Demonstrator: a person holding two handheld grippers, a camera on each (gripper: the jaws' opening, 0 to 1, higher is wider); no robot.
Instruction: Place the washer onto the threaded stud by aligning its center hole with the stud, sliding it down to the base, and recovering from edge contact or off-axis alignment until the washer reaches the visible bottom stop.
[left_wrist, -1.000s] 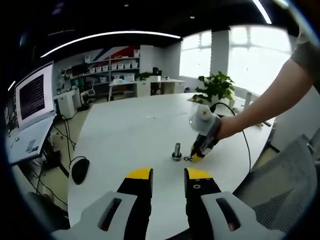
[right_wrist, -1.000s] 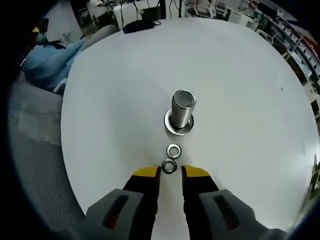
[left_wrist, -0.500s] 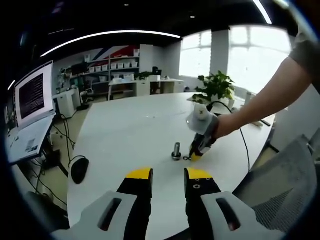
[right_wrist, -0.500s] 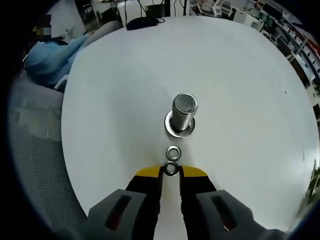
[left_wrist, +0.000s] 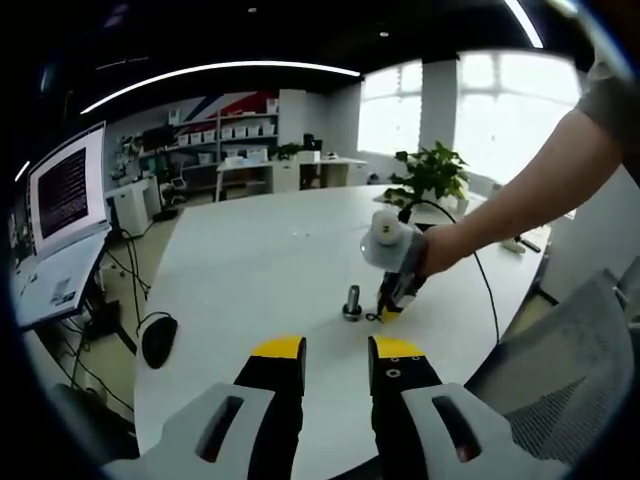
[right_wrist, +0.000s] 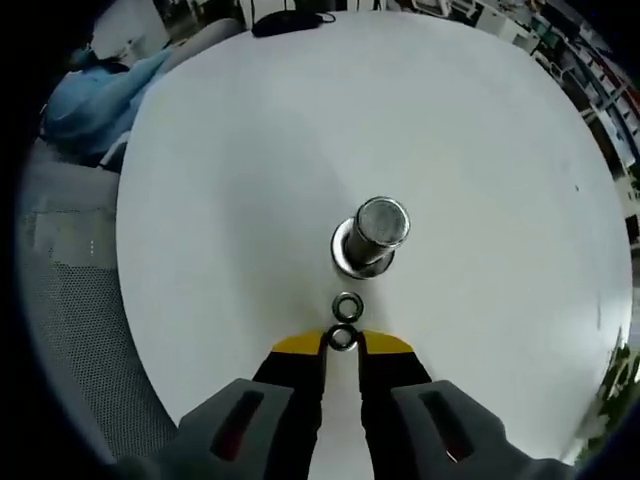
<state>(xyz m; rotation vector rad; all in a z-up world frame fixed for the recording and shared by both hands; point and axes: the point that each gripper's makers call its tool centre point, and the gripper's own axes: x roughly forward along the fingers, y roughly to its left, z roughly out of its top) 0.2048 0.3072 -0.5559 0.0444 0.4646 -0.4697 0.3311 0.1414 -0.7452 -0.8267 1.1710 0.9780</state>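
Note:
A steel threaded stud (right_wrist: 372, 233) stands upright on its round base on the white table (right_wrist: 220, 200). Two small washers lie in a row in front of it. The farther washer (right_wrist: 347, 306) lies free on the table. The nearer washer (right_wrist: 343, 338) sits between the yellow tips of my right gripper (right_wrist: 342, 343), which is shut on it, low at the table. In the left gripper view, my left gripper (left_wrist: 337, 352) stands open with nothing in it, well back from the stud (left_wrist: 353, 300). The right gripper (left_wrist: 390, 305) there touches down just right of the stud, held by a person's hand.
A black mouse (left_wrist: 160, 340) lies at the table's left edge, with a monitor (left_wrist: 68, 187) beyond it. A potted plant (left_wrist: 433, 173) stands at the far right. A grey mesh chair (left_wrist: 560, 370) is near the right edge. A blue cloth (right_wrist: 100, 95) lies on another chair.
My right gripper's jaws have narrowed around the nearer washer, and its view has tipped to look more steeply down on the stud. The left gripper has stayed put.

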